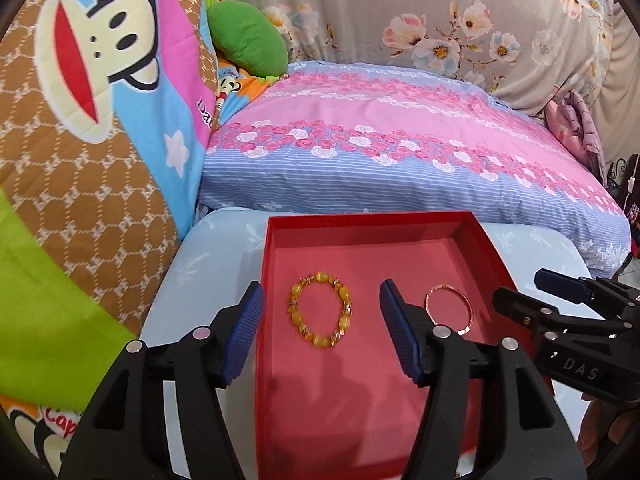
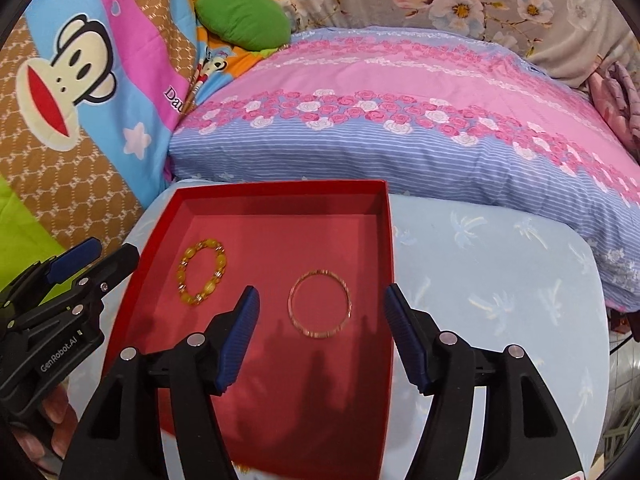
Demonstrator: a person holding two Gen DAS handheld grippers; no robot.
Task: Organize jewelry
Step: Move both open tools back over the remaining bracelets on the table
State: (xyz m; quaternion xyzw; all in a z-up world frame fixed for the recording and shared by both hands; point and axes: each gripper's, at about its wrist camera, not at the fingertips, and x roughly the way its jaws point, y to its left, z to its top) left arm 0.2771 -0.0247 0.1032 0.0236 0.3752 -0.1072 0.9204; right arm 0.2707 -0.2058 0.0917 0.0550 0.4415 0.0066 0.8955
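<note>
- A yellow beaded bracelet [image 1: 319,310] and a thin gold bangle [image 2: 319,303] are seen lying flat, well apart, on the floor of an open red box [image 1: 276,240] set on a pale blue cushion [image 2: 500,280].
- The left gripper [image 1: 320,336] is held above the bracelet with its jaws spread and nothing between them.
- The right gripper [image 2: 320,336] is held above the bangle, jaws likewise spread and empty.
- Both pieces appear already placed; a clean finish is judged to need both tools lifted straight off, so that neither piece nor the box wall is nudged.
- Floral pillows [image 1: 400,148] are stacked on the far side.
</note>
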